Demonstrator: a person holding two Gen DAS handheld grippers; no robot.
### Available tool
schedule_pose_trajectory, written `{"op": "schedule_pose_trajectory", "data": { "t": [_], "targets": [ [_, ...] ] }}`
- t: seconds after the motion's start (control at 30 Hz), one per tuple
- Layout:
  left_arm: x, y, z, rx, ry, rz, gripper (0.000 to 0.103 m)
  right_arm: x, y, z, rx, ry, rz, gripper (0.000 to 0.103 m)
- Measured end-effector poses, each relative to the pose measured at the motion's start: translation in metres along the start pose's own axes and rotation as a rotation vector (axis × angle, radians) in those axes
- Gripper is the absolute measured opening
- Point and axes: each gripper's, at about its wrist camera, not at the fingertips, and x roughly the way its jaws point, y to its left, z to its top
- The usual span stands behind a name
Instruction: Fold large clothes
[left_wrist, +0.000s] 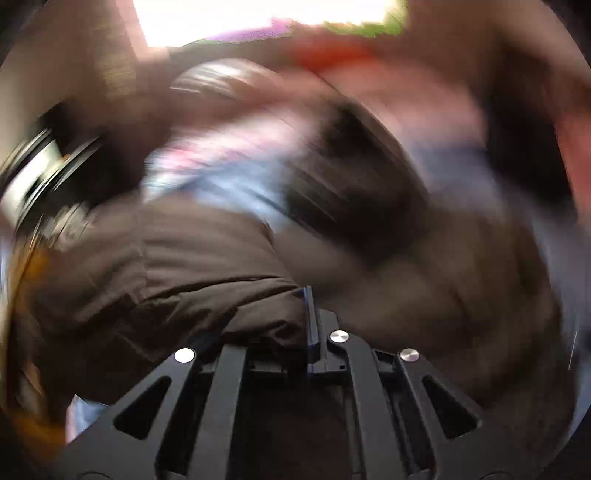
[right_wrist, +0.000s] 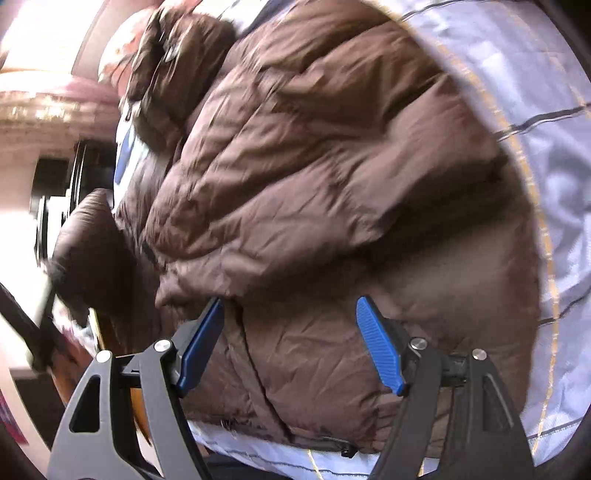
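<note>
A puffy brown quilted jacket (right_wrist: 332, 166) lies spread on a pale blue striped bedsheet (right_wrist: 554, 147). My right gripper (right_wrist: 291, 301) hovers over the jacket's lower part, its blue pads (right_wrist: 376, 347) wide apart with nothing pinched; the left fingertip sits under a fold. A sleeve (right_wrist: 92, 240) stands raised at the left edge. The left wrist view is heavily blurred. There my left gripper (left_wrist: 309, 295) is shut, with brown jacket fabric (left_wrist: 203, 277) bunched against its closed fingers and draped over the left one.
Pink patterned bedding (right_wrist: 110, 74) lies beyond the jacket's collar. Dark furniture (right_wrist: 55, 184) stands off the bed's left side. A bright window (left_wrist: 258, 18) and a red-orange blur (left_wrist: 332, 55) fill the top of the left wrist view.
</note>
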Motion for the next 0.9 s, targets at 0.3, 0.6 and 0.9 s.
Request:
{"op": "schedule_pose_trajectory", "data": {
  "t": [0.3,0.6,0.9],
  "targets": [
    [0.041,-0.12,-0.039,0.444,0.138,0.144,0.029,-0.078,0.008,0.017,-0.044,-0.29,-0.058,0.087],
    [0.002,-0.023,-0.036,0.04,0.142,-0.149,0.073,-0.045,0.052,0.028,-0.205,-0.289,-0.011,0.096],
    [0.019,0.077,-0.048,-0.383,0.112,-0.178,0.072,-0.032,-0.002,0.044,0.02,-0.314,-0.043,0.096]
  ]
}}
